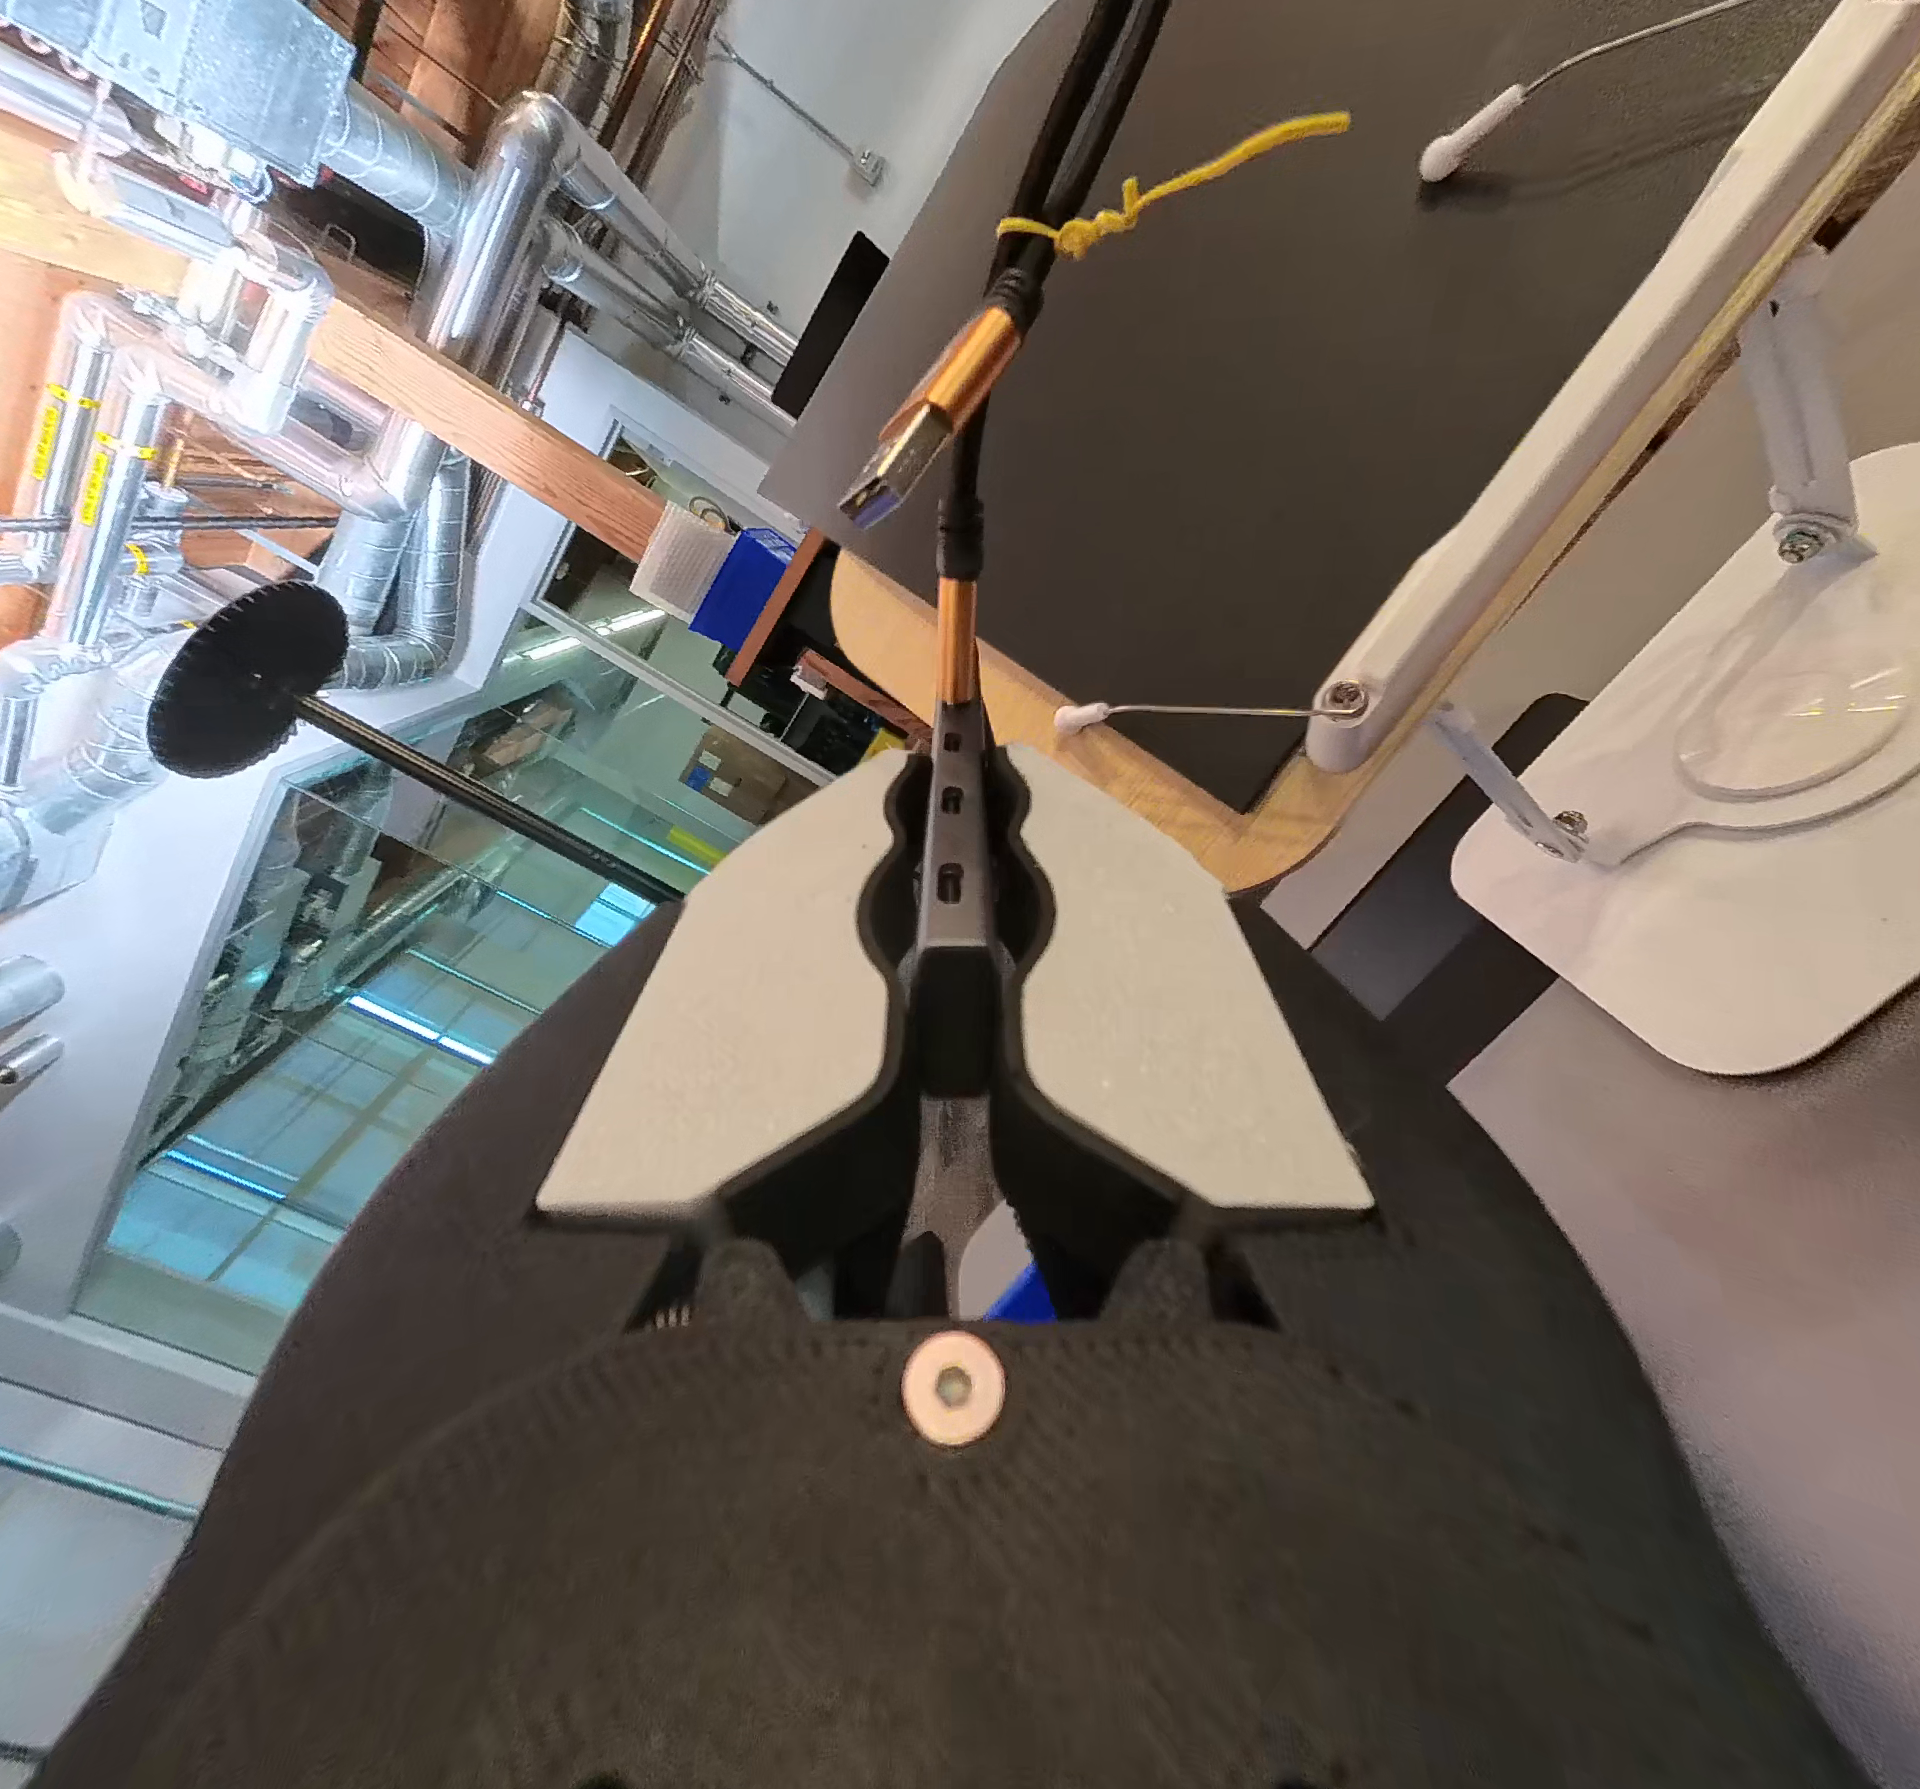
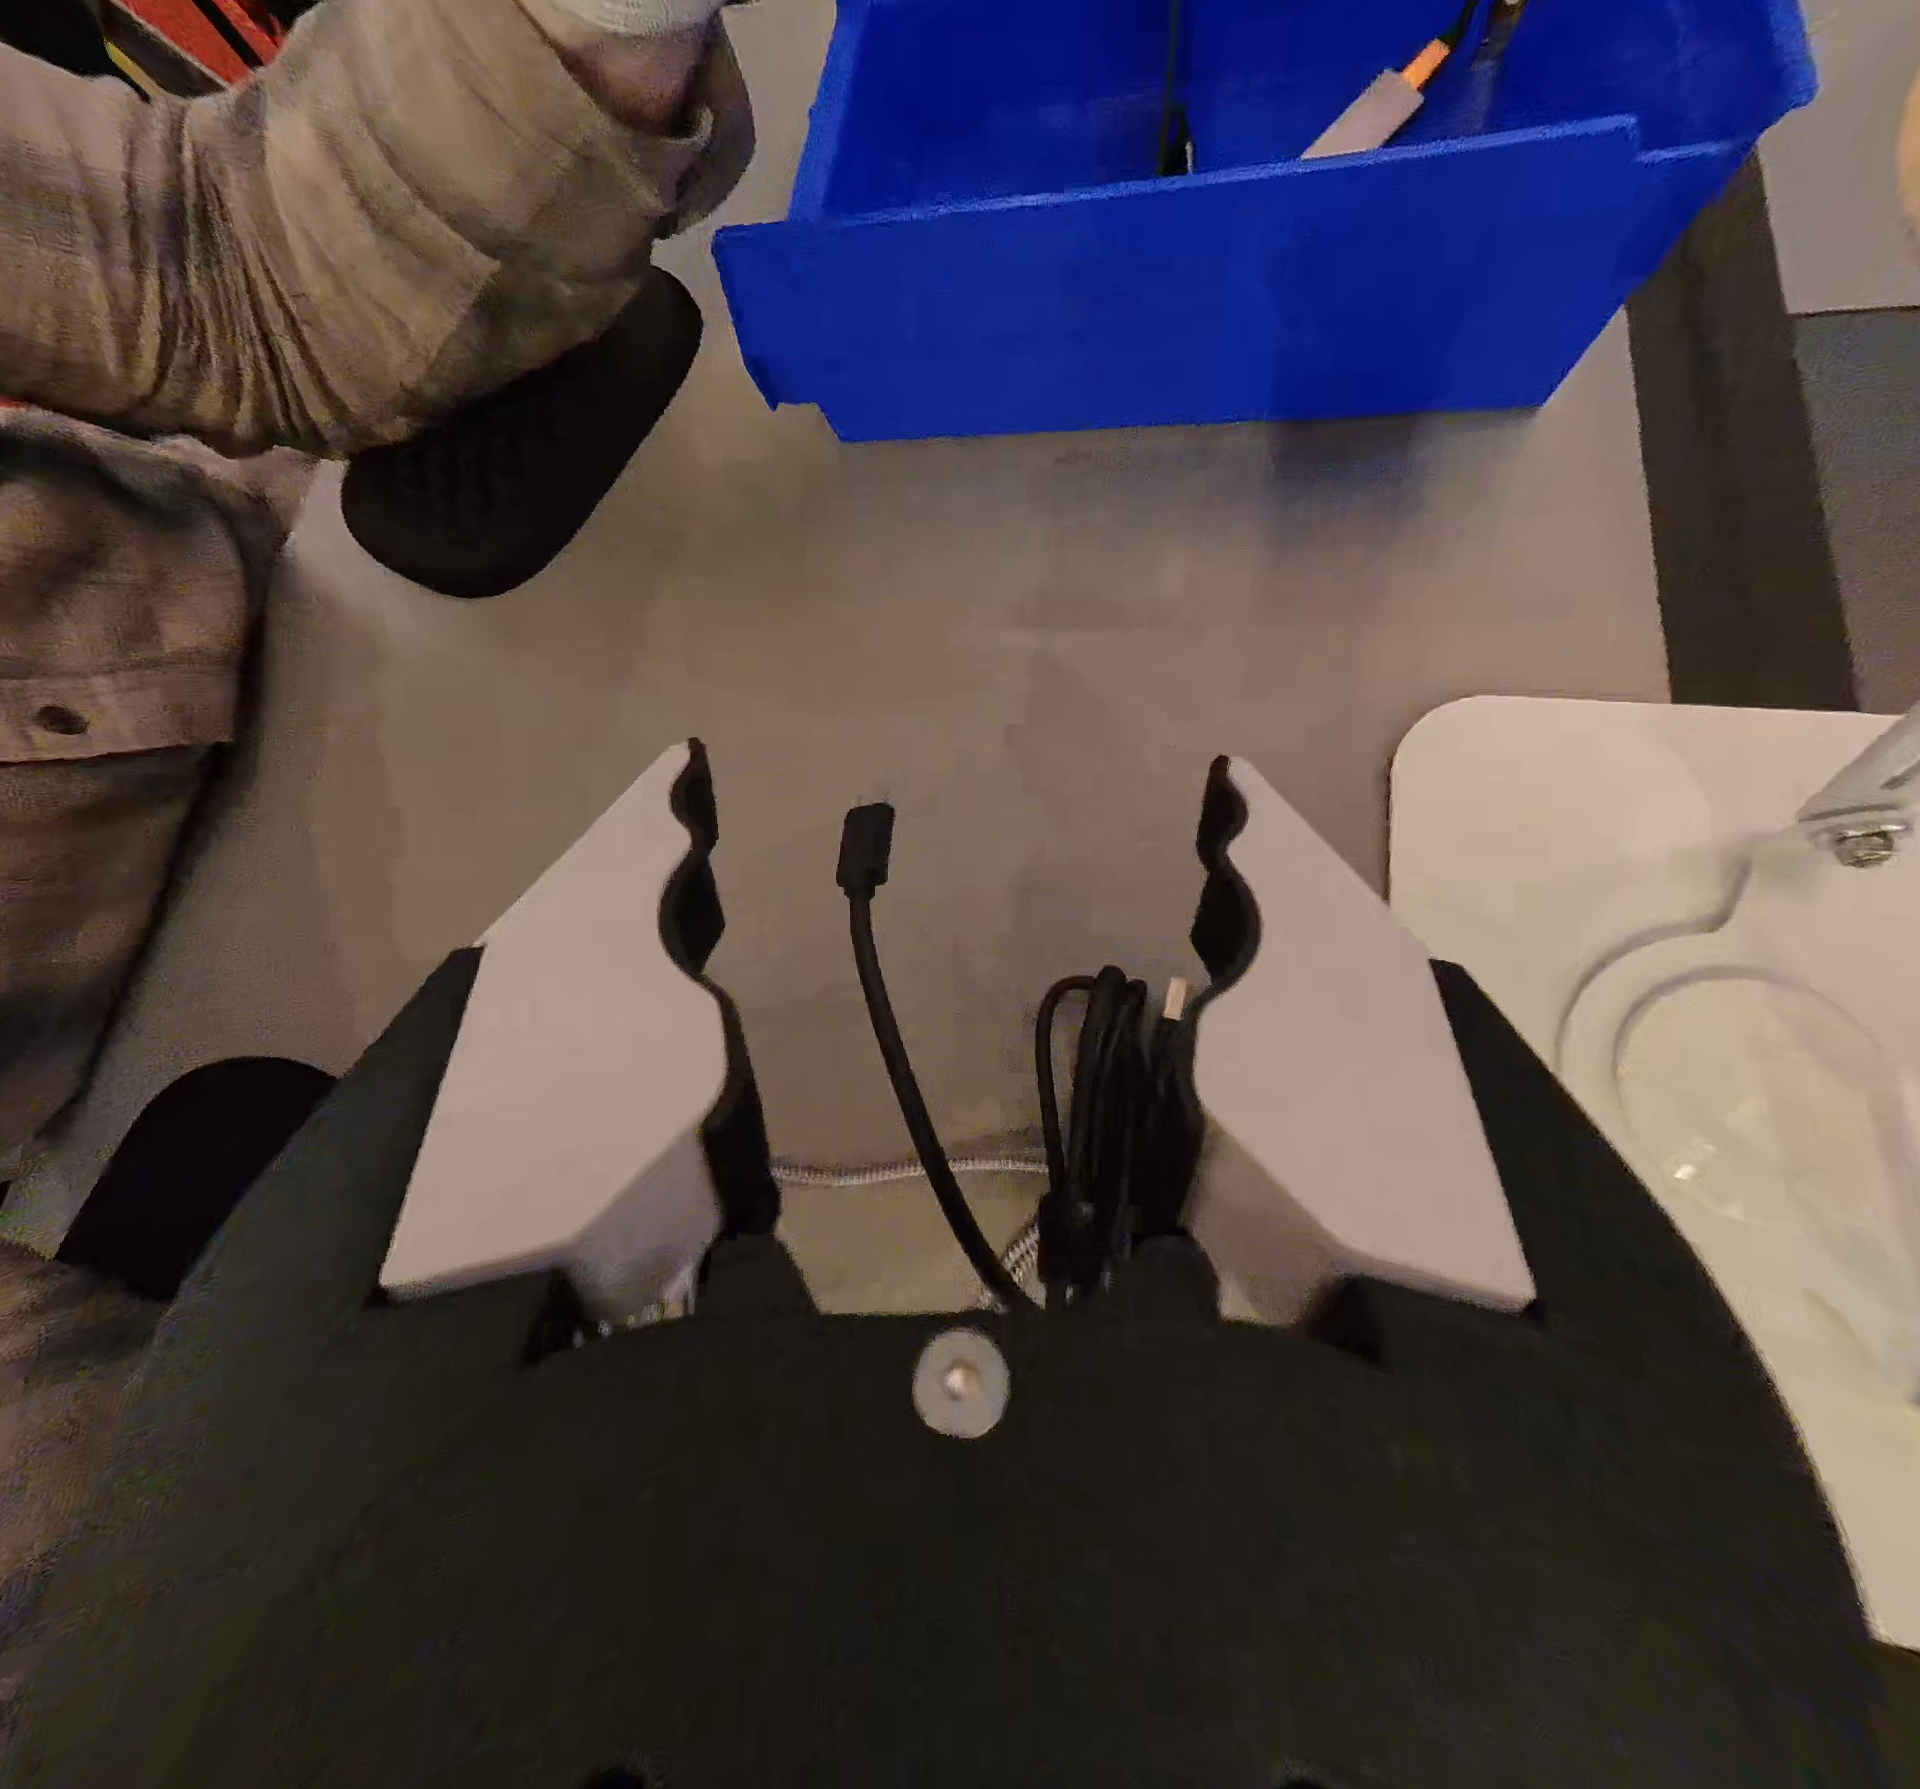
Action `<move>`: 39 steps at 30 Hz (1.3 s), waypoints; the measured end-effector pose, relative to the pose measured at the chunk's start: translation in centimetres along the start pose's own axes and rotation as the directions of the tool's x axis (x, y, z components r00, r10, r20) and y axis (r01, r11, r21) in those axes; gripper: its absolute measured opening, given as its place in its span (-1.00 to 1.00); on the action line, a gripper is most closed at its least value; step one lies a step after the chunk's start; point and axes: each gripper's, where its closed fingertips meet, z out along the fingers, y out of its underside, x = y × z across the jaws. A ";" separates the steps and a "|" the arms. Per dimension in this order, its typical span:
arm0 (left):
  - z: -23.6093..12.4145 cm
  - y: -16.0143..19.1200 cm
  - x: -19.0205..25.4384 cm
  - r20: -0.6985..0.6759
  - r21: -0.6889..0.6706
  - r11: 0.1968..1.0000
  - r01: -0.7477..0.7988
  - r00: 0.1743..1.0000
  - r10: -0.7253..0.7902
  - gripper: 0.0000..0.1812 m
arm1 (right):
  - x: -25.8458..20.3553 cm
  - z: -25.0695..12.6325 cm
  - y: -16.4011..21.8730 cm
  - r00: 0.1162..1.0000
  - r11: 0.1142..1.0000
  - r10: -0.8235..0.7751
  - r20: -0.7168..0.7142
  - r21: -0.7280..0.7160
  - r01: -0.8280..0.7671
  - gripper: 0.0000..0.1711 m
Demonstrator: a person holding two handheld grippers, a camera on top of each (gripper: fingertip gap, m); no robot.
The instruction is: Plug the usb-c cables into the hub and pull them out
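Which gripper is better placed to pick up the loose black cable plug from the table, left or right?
Right. The right gripper is open, with the black cable plug on the table between its fingers. The left gripper is shut on the hub, raised off the table.

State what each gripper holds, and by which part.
The left gripper clamps the grey hub by its flat sides, port edge showing. The right gripper is open, holding nothing, above a black cable.
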 end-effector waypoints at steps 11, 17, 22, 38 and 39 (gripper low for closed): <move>-0.7 -3.5 1.7 -0.040 0.067 0.998 -0.004 0.999 0.006 -0.88 | 1.5 -7.5 -13.7 0.934 0.789 0.005 -0.357 0.575 0.216 -0.46; -0.9 -4.6 2.8 -0.036 0.083 0.993 -0.080 0.996 0.083 -0.87 | 1.0 -7.7 -15.1 0.926 0.723 -0.008 -0.376 0.637 0.265 -0.75; -1.1 -4.8 3.1 -0.049 0.096 0.989 -0.110 0.992 0.115 -0.87 | 1.1 -8.2 -14.7 0.900 0.747 -0.028 -0.435 0.589 0.308 -0.86; -1.7 -6.3 2.6 -0.042 0.143 0.987 -0.070 0.996 0.077 -0.77 | 0.3 -8.8 -15.0 0.907 0.713 -0.059 -0.417 0.619 0.331 -0.91; -1.7 -6.2 2.4 -0.057 0.149 0.988 -0.041 0.997 0.050 -0.69 | 0.2 -8.9 -15.2 0.910 0.694 -0.056 -0.411 0.639 0.332 -0.92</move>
